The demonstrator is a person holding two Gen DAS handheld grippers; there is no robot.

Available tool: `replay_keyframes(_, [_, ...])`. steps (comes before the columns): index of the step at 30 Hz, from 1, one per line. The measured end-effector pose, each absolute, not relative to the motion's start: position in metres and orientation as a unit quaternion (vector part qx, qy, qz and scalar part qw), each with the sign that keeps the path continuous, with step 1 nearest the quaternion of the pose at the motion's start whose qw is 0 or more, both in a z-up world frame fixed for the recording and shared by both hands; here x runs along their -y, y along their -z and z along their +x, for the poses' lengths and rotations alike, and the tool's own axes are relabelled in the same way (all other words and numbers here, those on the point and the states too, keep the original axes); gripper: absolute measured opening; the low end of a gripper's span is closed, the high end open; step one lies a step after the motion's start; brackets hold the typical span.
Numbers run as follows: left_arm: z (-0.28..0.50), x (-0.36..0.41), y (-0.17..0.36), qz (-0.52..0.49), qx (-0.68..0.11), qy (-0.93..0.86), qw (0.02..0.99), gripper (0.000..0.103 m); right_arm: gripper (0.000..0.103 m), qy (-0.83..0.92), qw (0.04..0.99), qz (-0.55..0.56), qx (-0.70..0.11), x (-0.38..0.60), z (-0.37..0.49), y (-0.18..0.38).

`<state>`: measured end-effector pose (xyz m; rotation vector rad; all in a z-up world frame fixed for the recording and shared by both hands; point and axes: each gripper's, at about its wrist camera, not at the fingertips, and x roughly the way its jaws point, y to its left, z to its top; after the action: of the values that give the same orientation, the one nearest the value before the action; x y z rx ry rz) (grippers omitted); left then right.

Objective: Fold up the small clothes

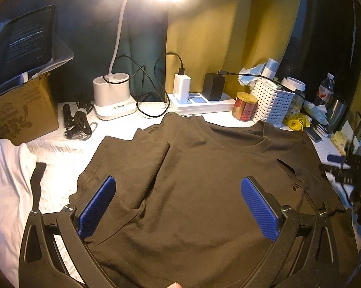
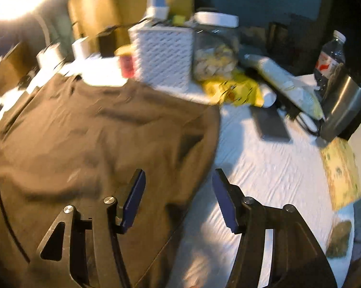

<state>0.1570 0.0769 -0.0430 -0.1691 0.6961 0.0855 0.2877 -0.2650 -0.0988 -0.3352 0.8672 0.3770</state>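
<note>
One folded-in sleeve (image 1: pixel 142 165), left wrist view only

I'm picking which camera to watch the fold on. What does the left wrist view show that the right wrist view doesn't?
Only the left wrist view: the shirt's collar and folded-in sleeve, the lamp base, the cardboard box, and the open left gripper over the shirt.

Only the right wrist view: the shirt's right edge on bare white table, with the open right gripper straddling it, holding nothing.

Both: the brown shirt, white basket, red can and water bottle.
</note>
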Motion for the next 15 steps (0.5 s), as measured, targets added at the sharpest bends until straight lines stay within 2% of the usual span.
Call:
replay_keyframes(11, [0.131, -0.099, 0.047, -0.085, -0.343, -0.052, 0.934, 0.102, 0.061, -0.2, 0.834, -0.238, -0.455, 0.251, 0.215, 0.121])
replay_keyframes(15, [0.123, -0.116, 0.049, -0.084, -0.346, -0.067, 0.932, 0.102, 0.061, -0.187, 0.846, -0.227, -0.445, 0.248, 0.201, 0.114])
